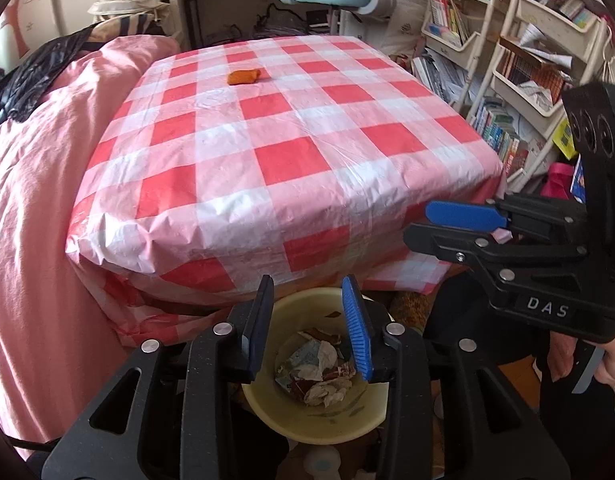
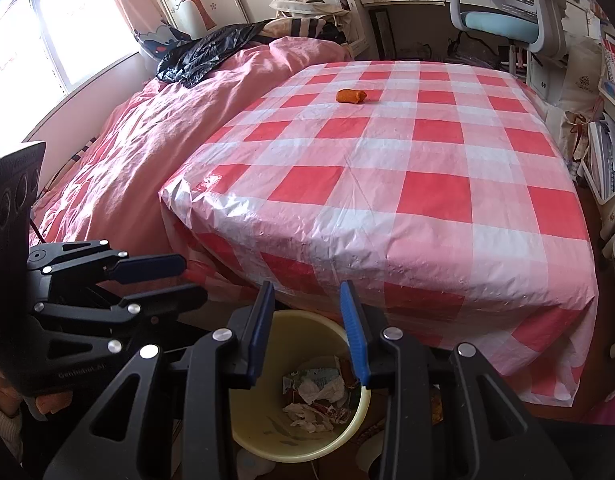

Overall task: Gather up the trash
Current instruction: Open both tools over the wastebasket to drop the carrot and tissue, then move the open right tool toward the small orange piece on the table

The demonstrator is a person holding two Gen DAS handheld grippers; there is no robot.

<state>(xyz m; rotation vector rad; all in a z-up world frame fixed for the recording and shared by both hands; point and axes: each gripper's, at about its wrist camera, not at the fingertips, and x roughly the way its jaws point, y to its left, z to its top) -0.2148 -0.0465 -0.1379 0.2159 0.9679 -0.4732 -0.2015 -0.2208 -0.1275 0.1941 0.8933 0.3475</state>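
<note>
An orange piece of trash [image 1: 243,76] lies alone on the far part of the red-and-white checked tablecloth [image 1: 291,152]; it also shows in the right wrist view [image 2: 350,96]. A yellow bin [image 1: 371,420] with crumpled paper and wrappers [image 1: 319,372] stands on the floor below the table's near edge, also in the right wrist view [image 2: 349,428]. My left gripper [image 1: 309,328] is open and empty over the bin. My right gripper [image 2: 307,332] is open and empty over the bin too, and shows in the left wrist view [image 1: 421,222].
A bed with a pink duvet [image 2: 139,140] and a black plastic bag [image 2: 203,54] lies left of the table. A blue desk chair [image 2: 503,20] stands behind the table. Shelves full of books [image 1: 519,80] stand to the right.
</note>
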